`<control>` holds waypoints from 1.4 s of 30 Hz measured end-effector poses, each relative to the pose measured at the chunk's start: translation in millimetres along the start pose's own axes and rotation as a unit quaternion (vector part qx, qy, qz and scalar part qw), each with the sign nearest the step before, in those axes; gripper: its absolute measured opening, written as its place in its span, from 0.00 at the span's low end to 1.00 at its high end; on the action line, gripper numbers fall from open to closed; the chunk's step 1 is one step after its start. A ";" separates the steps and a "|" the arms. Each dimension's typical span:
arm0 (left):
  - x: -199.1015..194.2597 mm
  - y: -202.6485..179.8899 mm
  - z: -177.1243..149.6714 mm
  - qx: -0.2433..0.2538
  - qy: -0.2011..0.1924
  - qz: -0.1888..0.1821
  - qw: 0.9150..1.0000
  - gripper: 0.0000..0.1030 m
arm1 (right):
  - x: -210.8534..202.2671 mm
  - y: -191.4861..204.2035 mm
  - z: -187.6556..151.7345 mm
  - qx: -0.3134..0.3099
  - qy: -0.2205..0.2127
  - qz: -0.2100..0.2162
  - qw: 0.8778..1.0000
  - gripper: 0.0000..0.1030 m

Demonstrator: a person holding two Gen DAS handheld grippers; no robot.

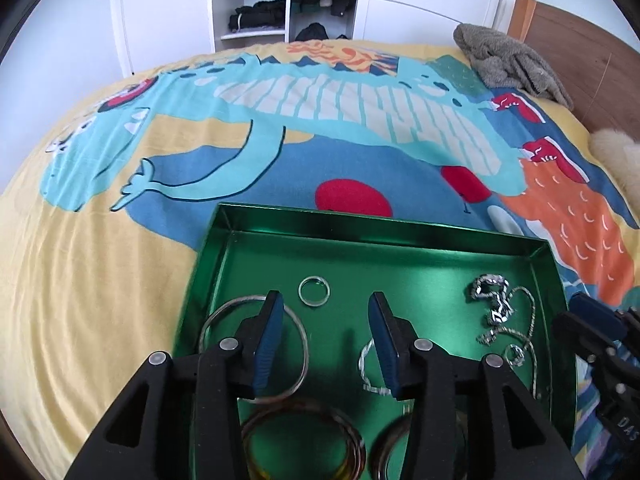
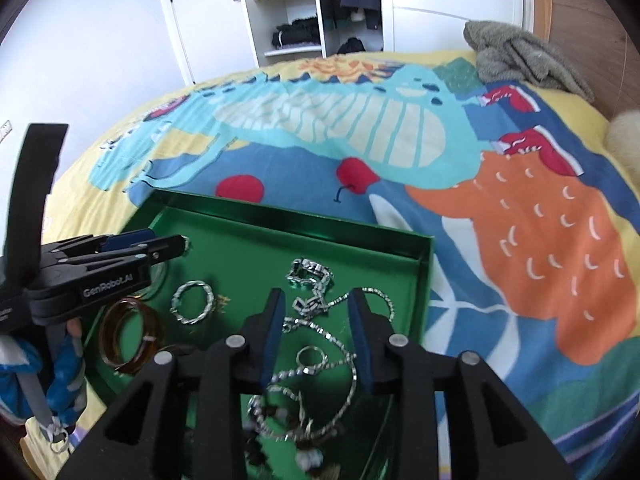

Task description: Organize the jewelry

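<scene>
- The left gripper (image 1: 326,312) hangs over the shallow green metal tray (image 1: 276,224), its blue-padded jaws spread with nothing between them.
- The right gripper (image 2: 316,312) is likewise spread above a tangle of silver chains (image 2: 320,360), pinching nothing.
- White lettering on the left gripper's black body, seen from the right wrist, reads "GenRobot.AI"; letters "DAS" show on the right gripper in the left view.
- Under the left gripper's left finger lies a thin silver bangle (image 1: 216,316); a small clear ring (image 1: 314,291) sits just beyond the tips, mid-tray.
- An amber translucent bangle (image 2: 130,334) lies near the tray's left edge, a twisted silver ring (image 2: 192,302) beside it.
- A chunky silver link bracelet (image 2: 310,274) lies toward the tray's far right corner.
- The tray rests on a bedspread (image 1: 100,280) printed with a cartoon.
</scene>
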State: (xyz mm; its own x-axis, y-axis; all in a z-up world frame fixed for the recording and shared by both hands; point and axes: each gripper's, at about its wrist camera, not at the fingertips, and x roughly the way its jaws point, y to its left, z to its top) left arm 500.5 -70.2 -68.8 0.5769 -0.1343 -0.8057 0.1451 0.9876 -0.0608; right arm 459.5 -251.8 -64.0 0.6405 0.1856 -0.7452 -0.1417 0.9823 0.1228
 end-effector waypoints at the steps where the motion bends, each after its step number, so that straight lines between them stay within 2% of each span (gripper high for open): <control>1: -8.9 -1.1 -4.5 0.003 -0.007 0.006 1.000 0.45 | -8.5 1.5 -1.3 -0.001 -0.006 0.001 1.000 0.30; 9: -92.1 -8.6 -64.3 0.016 -0.060 0.049 0.997 0.56 | -88.4 20.6 -39.9 -0.008 -0.058 0.033 0.998 0.31; 17: -171.0 -7.4 -133.6 0.005 -0.098 0.070 0.993 0.63 | -157.6 37.5 -101.3 -0.007 -0.074 0.053 0.996 0.32; 25: -234.8 0.2 -195.9 -0.001 -0.127 0.094 0.987 0.67 | -214.2 46.4 -156.1 0.001 -0.084 0.045 0.995 0.32; 34: -302.4 -3.2 -236.8 0.010 -0.177 0.107 0.978 0.73 | -262.1 67.4 -192.3 -0.011 -0.094 0.038 0.995 0.32; 42: -341.3 -1.5 -264.4 0.007 -0.197 0.108 0.974 0.76 | -299.6 85.9 -216.1 -0.024 -0.109 0.032 0.993 0.33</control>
State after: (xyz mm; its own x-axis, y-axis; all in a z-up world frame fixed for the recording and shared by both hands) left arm 90.8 -4.3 50.4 0.8589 0.0525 -0.5094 -0.0044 0.9954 0.0953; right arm 92.3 -228.8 28.2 0.7765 0.2538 -0.5768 -0.2199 0.9669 0.1295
